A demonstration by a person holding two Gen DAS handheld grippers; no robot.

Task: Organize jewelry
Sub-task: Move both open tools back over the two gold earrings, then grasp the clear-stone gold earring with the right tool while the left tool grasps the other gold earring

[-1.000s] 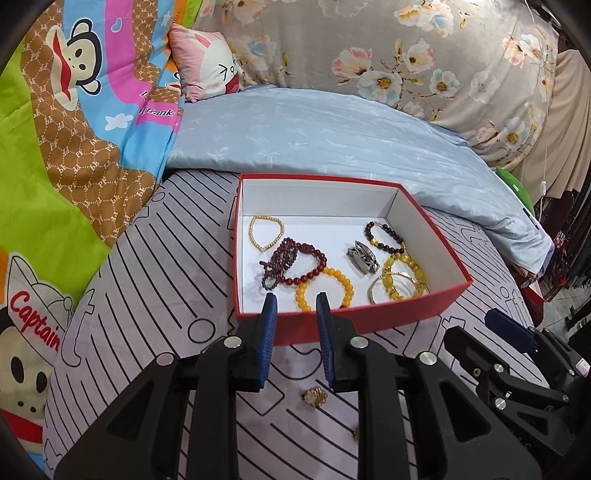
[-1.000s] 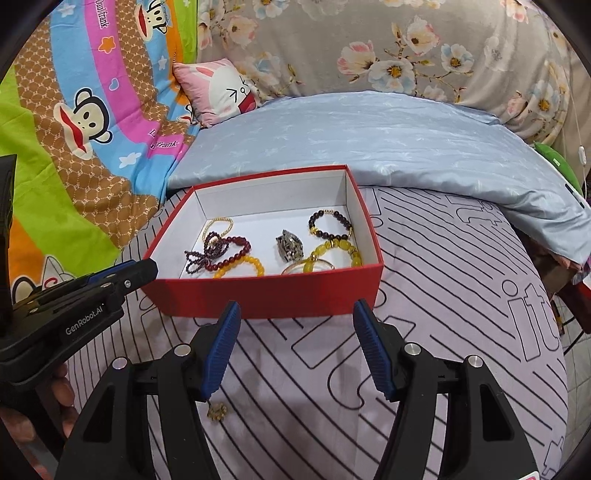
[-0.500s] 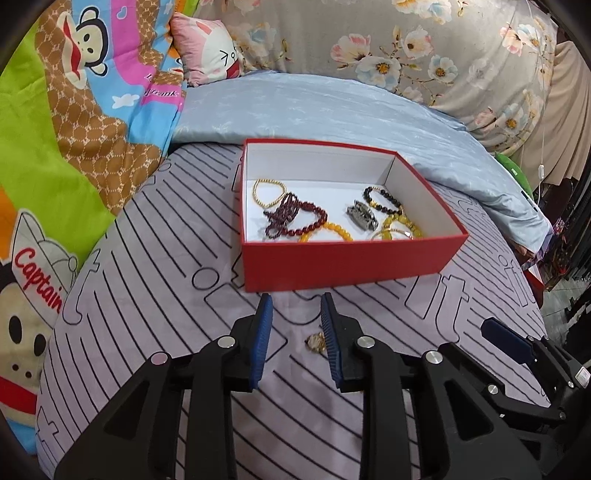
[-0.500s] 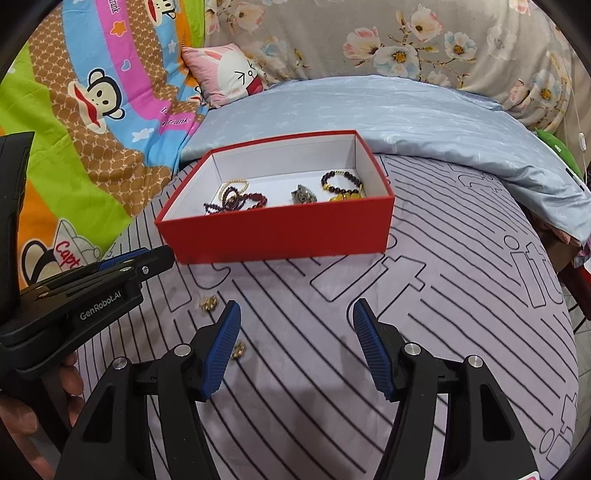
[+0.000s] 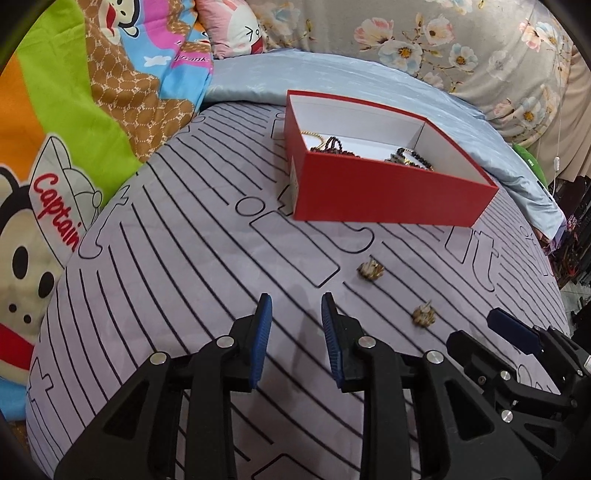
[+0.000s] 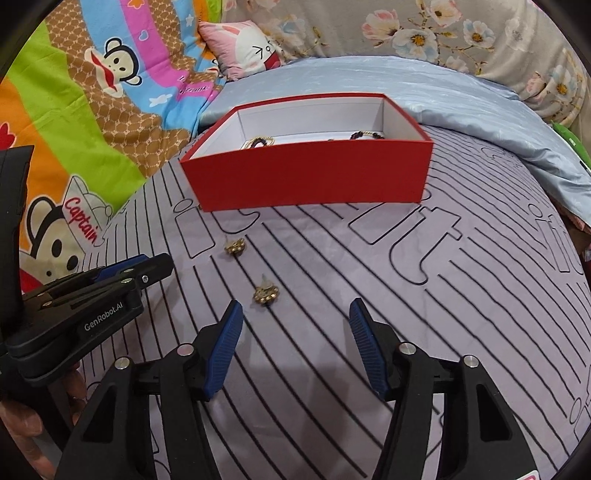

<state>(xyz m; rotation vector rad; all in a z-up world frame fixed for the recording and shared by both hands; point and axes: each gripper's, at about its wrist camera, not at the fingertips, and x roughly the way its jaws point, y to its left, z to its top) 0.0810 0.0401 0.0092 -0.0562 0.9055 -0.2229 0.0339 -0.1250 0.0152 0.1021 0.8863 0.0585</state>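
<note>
A red box [image 5: 388,192] with a white inside holds several bead bracelets [image 5: 332,144]; it also shows in the right wrist view [image 6: 310,177]. Two small gold earrings lie on the striped bedspread in front of it: a far one [image 5: 370,270] [image 6: 235,246] and a near one [image 5: 424,315] [image 6: 265,293]. My left gripper [image 5: 295,317] is open a little and empty, to the left of both earrings. My right gripper [image 6: 295,325] is wide open and empty, just behind the near earring.
The lilac striped bedspread [image 6: 443,295] covers the bed. A pale blue quilt [image 5: 369,77], a pink pillow [image 5: 236,29] and a cartoon monkey blanket [image 5: 74,129] lie behind and left. The bed edge drops off at the right.
Both grippers have pulled back from the box and lowered. The box now looks farther away, and both earrings have come into view ahead of the fingers.
</note>
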